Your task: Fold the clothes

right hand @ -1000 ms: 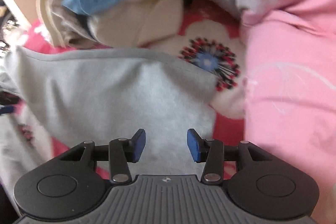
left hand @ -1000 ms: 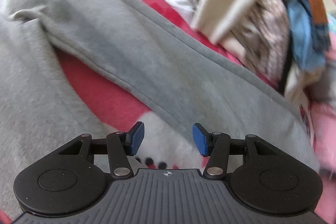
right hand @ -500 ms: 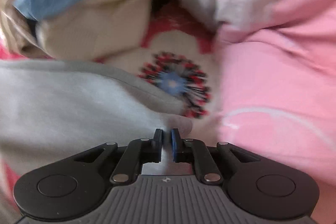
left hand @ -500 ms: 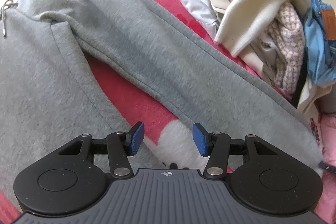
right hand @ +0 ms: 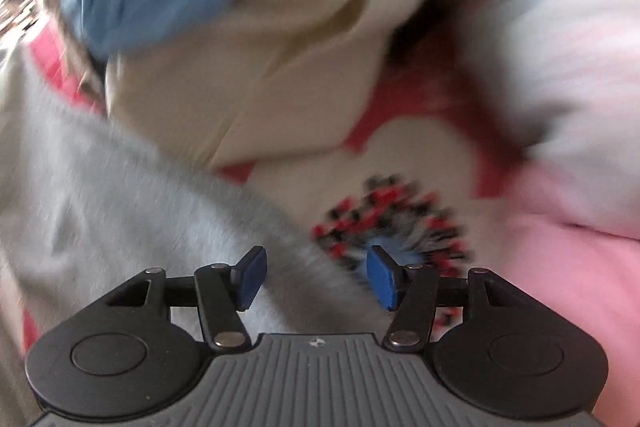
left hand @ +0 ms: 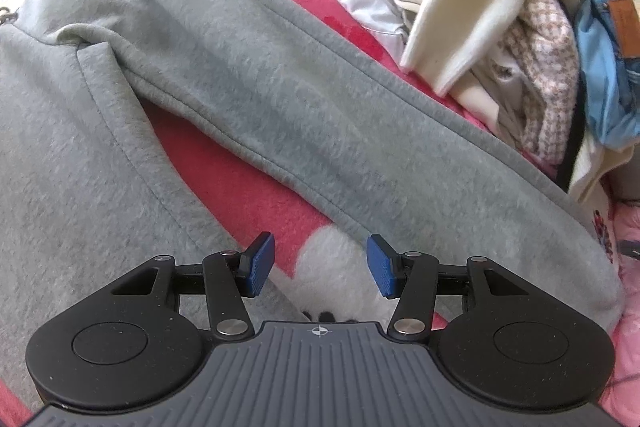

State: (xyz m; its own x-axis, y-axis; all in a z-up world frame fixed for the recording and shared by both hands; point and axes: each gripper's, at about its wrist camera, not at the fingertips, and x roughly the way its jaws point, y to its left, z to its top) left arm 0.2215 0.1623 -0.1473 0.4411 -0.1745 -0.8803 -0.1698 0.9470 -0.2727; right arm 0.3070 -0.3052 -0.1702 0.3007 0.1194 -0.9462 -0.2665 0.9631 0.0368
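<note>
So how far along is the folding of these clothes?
Barely begun. The grey sweatpants lie spread flat on the red flowered blanket, legs apart, no fold made. Both the left hand-held gripper and the right hand-held gripper are open, holding nothing. A heap of unfolded clothes also waits.

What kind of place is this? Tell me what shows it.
Probably a bedroom. Grey sweatpants lie spread on a red flowered fleece blanket, a pile of unfolded clothes sits beside them, and a pink quilt lies at the side.
</note>
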